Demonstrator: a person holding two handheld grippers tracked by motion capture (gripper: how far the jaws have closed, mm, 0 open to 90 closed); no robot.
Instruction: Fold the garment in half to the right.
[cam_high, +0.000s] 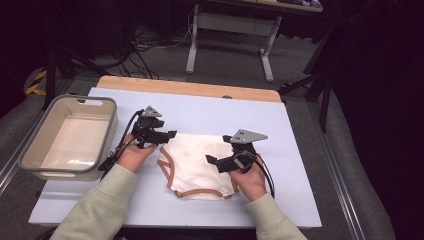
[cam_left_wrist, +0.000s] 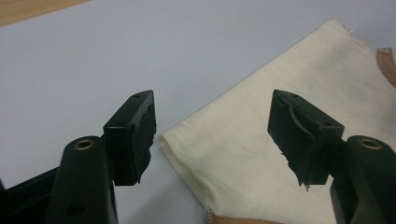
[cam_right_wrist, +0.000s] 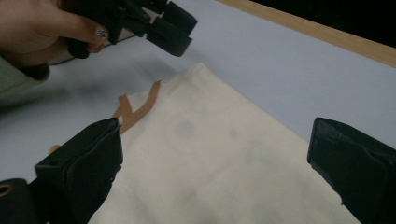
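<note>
Two grippers: left gripper and right gripper both wide, holding nothing.
Cloth: flat mid-frame, let go for folding.
Bin: waits left.

Both arms wear pale sage-green long sleeves, soft and loosely creased, with plain cuffs at the wrists near the bottom of the frame. The left gripper and right gripper are matte black, blocky tools, each topped by a grey three-cornered plate dotted with small holes. A black cable loops from each. Seen close, the jaw arms carry brass-ringed screw holes, and the pads are chipped along their edges. One fingernail bears glittery polish.
</note>
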